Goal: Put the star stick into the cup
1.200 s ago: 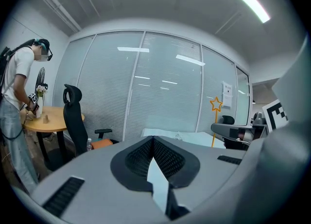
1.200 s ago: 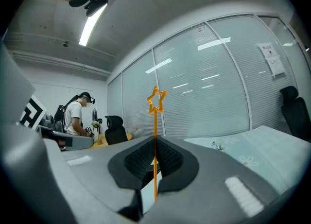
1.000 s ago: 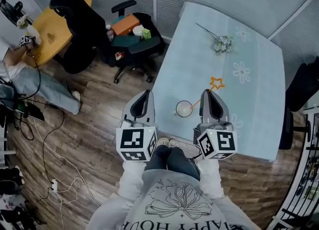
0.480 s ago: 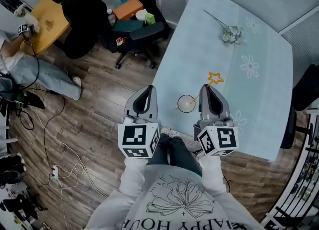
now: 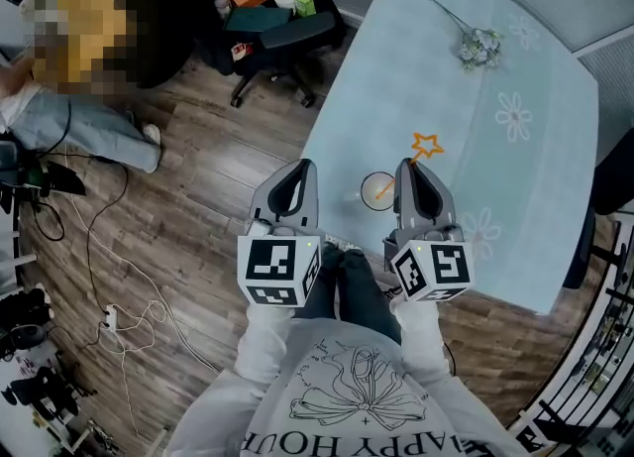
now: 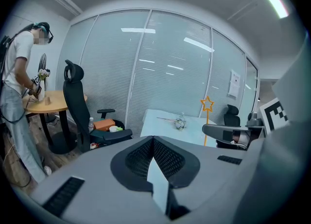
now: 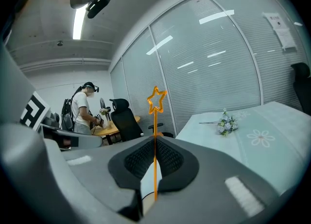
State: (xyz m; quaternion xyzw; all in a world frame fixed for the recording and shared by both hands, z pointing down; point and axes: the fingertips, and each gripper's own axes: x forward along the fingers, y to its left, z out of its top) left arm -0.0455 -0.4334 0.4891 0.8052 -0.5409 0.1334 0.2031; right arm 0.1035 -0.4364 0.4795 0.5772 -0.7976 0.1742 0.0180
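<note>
Head view: table (image 5: 446,78) under a pale blue flowered cloth, wood floor (image 5: 208,187) to its left, loaded office chair (image 5: 272,34) off the far-left corner. Cup (image 5: 363,190) sits near the table's left edge, between both grippers. Bare cloth beyond it; flower sprig (image 5: 478,47) well apart.

Left gripper (image 6: 152,138) view: jaws together, nothing between them.

Right gripper (image 7: 155,139) view: jaws pinched on the star stick (image 7: 155,126), star up. Head view shows the stick's low end in the cup mouth.
</note>
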